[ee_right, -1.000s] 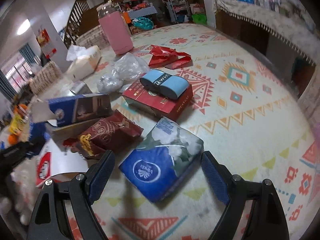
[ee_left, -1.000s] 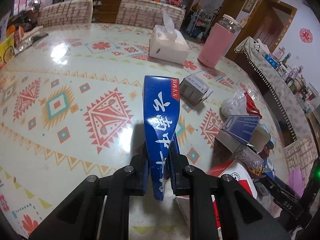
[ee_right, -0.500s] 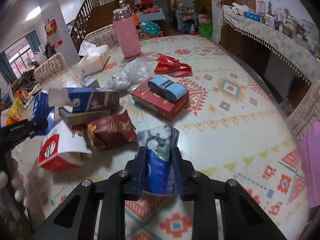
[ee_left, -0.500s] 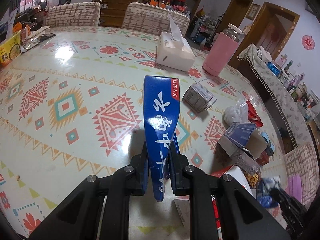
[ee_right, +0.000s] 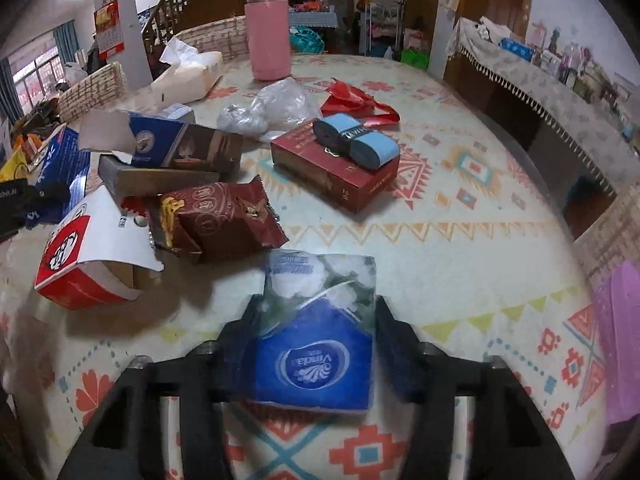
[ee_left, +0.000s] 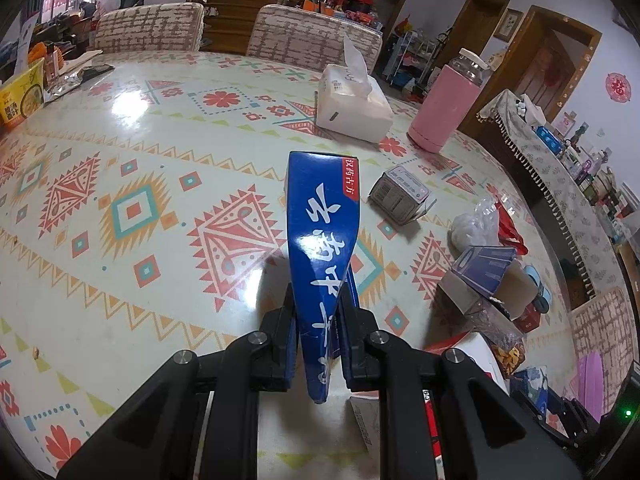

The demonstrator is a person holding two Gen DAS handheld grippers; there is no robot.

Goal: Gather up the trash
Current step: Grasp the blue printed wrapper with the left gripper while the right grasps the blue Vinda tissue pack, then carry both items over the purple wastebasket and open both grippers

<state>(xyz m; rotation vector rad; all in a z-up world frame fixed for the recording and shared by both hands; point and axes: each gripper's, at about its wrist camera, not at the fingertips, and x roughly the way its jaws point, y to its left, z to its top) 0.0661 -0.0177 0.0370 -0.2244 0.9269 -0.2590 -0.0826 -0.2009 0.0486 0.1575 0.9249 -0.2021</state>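
My left gripper [ee_left: 318, 320] is shut on a flattened blue box [ee_left: 322, 240] with white characters, held upright above the table. My right gripper [ee_right: 316, 320] holds a blue tissue pack [ee_right: 316, 336] between its fingers, jaws wider than before, pack blurred. In the right wrist view, trash lies on the table: a red and white carton [ee_right: 86, 256], a brown snack wrapper [ee_right: 218, 220], a blue and brown open box [ee_right: 168, 150], a dark red box [ee_right: 336, 168] with a light blue roll [ee_right: 356, 142] on it, a clear plastic bag [ee_right: 276, 106] and red wrapping [ee_right: 356, 100].
A white tissue box [ee_left: 352, 108] and a pink bottle [ee_left: 444, 108] stand at the back of the patterned table [ee_left: 132, 216]. A small grey box [ee_left: 400, 194] lies near them. A yellow noodle cup [ee_left: 22, 98] is far left. A purple object [ee_right: 620, 344] is at the right edge.
My right gripper closed on the blue tissue pack and lifted it; now its jaws stand wider with the pack turned flat. My left gripper keeps the blue box, its view shifting slightly.
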